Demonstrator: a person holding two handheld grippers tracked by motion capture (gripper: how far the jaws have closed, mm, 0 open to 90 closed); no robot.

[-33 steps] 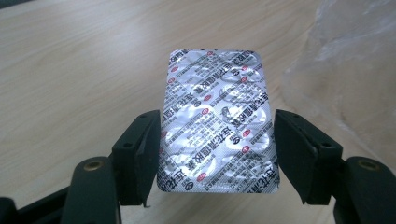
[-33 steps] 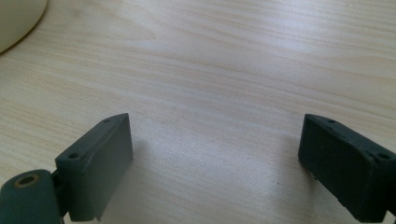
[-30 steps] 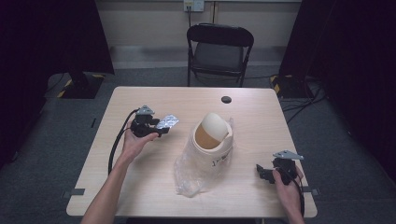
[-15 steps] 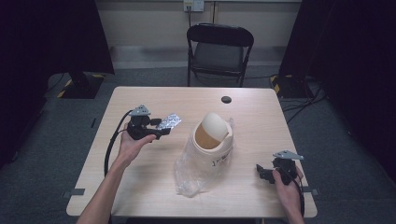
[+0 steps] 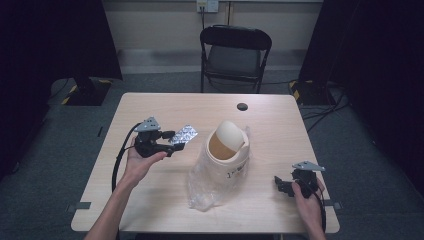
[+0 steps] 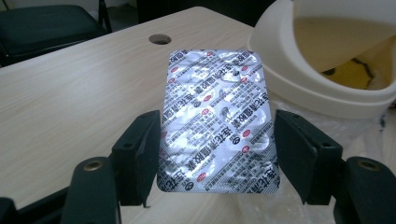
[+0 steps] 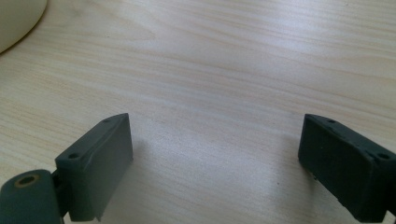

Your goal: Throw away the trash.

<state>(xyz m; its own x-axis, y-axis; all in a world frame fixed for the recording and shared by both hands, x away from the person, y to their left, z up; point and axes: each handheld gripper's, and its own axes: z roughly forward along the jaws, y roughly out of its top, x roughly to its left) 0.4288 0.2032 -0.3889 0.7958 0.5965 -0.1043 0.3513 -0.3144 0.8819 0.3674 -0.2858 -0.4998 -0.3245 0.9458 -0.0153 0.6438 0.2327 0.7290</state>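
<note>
Gleaming silver with red-and-black print, blister pack point(image 6: 218, 121) sits clamped in left claw point(image 6: 217, 154).

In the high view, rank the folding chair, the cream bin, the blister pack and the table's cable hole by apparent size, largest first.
1. folding chair, though it stands farther from the camera.
2. cream bin
3. blister pack, gripped at its edges by the left gripper
4. cable hole, smallest

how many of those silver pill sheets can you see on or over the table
1. The silver pill sheet is clamped in the left gripper, held above the table beside the cream bin. More could be hidden inside the bin or its plastic bag.
</note>
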